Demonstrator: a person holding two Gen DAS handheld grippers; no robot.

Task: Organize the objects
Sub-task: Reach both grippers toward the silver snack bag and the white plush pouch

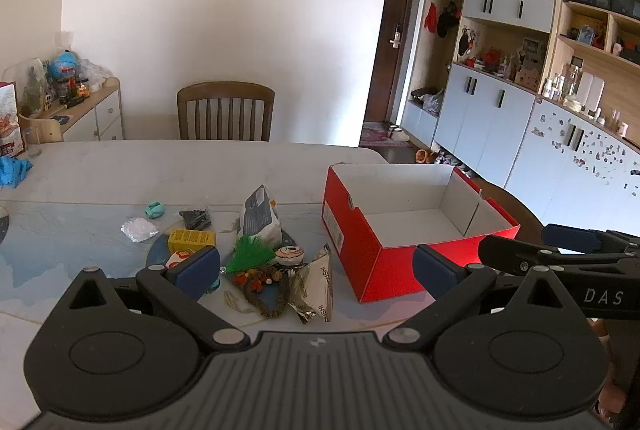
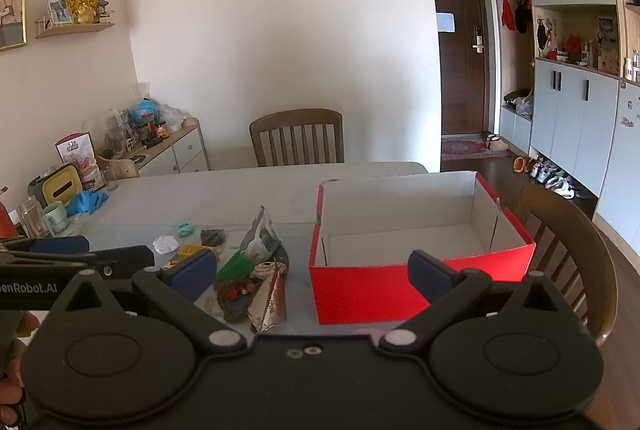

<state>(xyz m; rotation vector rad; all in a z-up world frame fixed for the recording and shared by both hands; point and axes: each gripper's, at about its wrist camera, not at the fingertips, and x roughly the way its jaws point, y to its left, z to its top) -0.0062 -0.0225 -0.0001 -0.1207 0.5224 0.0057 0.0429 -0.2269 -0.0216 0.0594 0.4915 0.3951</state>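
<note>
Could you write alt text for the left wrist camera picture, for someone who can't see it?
An open black two-finger left gripper hovers over a pale table, holding nothing. Ahead lies a pile of small clutter beside an empty red cardboard box.

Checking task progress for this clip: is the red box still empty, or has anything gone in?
Empty. The red box shows only bare white walls and floor in both views; the small items all lie on the table beside it.
</note>
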